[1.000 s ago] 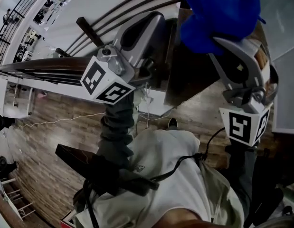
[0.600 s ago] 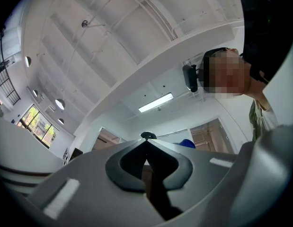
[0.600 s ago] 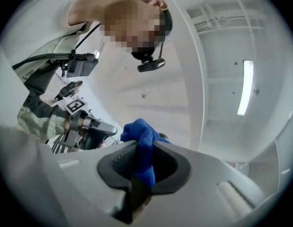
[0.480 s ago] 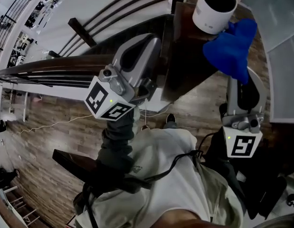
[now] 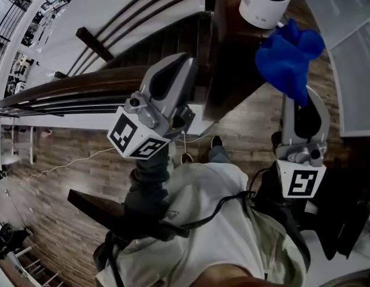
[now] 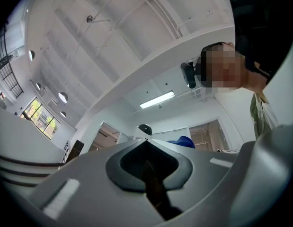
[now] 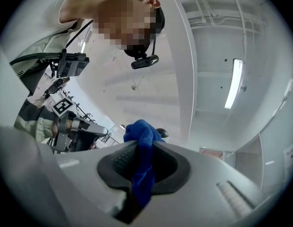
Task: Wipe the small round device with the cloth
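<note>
The small round device (image 5: 265, 2), white with a black top, stands on a dark wooden post top (image 5: 232, 70) at the upper right of the head view. Just below it hangs a bunched blue cloth (image 5: 289, 55), clamped in my right gripper (image 5: 294, 94). In the right gripper view the cloth (image 7: 141, 131) runs down between the jaws, and the device's dark top (image 7: 162, 133) peeks out behind it. My left gripper (image 5: 183, 60) is held left of the post, shut with nothing in it. Over its own jaws (image 6: 146, 143) the device (image 6: 145, 129) and the cloth (image 6: 181, 141) show far off.
Dark curved handrails (image 5: 83, 82) run leftward from the post, over a white stair edge. Wooden flooring (image 5: 71, 160) lies far below, with a thin white cable across it. A glass panel (image 5: 352, 64) stands at the right. The person's torso fills the lower part of the head view.
A second ago the cloth covered the device near the top of the view. The right gripper has since drawn the cloth down and away, and the device now shows uncovered. The left gripper barely shifted.
</note>
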`<state>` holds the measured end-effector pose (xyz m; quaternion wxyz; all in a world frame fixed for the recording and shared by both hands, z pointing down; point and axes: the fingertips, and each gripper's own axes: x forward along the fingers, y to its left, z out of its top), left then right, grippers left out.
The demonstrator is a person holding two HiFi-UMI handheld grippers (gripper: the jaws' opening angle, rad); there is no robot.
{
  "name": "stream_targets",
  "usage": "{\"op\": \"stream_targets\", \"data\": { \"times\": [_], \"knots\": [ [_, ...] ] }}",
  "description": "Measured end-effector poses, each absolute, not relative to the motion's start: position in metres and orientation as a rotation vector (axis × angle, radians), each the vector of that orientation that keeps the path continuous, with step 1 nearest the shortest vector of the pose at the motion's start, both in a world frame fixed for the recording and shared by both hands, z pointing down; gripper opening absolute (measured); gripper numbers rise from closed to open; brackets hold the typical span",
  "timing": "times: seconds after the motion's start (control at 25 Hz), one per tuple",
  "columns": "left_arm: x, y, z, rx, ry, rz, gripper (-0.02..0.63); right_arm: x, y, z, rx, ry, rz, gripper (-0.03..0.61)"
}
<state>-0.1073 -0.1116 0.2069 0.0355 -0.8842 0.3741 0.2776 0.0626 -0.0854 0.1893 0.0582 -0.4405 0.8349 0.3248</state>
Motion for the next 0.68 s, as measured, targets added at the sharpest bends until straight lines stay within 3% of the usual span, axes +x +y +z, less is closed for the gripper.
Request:
{"op": "stream_targets", "data": {
  "times": [0.68],
  "knots": [
    [-0.100,-0.100,0.194,-2.740,1.054,0.845,0.002,0.072,-0.074,0.176,-1.414,2.472,1.039,0.052]
  ]
}}
